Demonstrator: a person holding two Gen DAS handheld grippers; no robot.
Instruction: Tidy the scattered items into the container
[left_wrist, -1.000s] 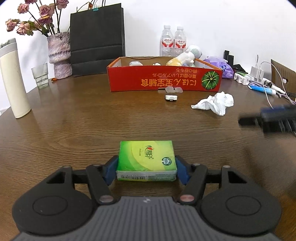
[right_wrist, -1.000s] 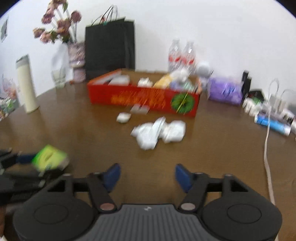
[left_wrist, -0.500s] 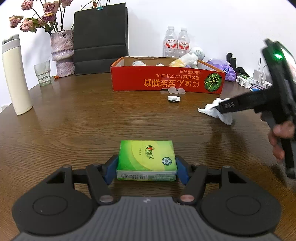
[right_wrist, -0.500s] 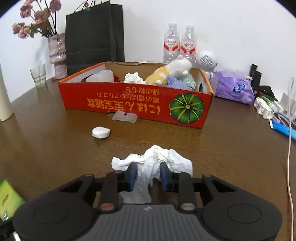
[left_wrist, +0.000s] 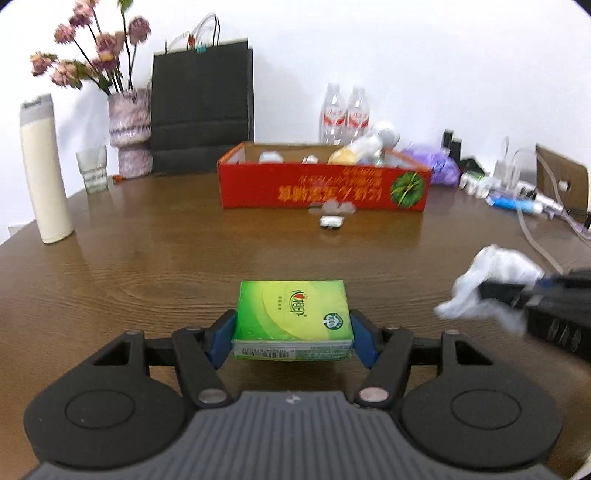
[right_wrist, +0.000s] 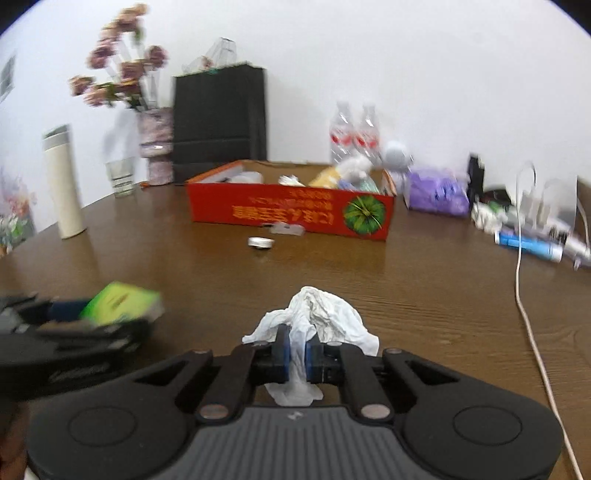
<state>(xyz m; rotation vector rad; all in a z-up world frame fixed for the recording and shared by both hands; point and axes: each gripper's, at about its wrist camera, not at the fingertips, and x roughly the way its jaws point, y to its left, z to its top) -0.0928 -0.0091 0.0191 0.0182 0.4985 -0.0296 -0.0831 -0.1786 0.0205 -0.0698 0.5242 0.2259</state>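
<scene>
Left tongs clamped wide, right tongs pinched nearly closed, both angled slightly downward.

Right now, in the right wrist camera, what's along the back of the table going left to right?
White flask → drinking glass → flower vase → black bag → water bottles → purple pack.

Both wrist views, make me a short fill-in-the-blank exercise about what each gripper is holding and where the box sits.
1. The left gripper is shut on a ____ tissue pack.
2. The right gripper is pinching a crumpled white ____.
3. The red cardboard box stands on the table in front of two water ____.
4. A small white item lies ____ the box, on the table.

Missing words: green; tissue; bottles; outside
</scene>
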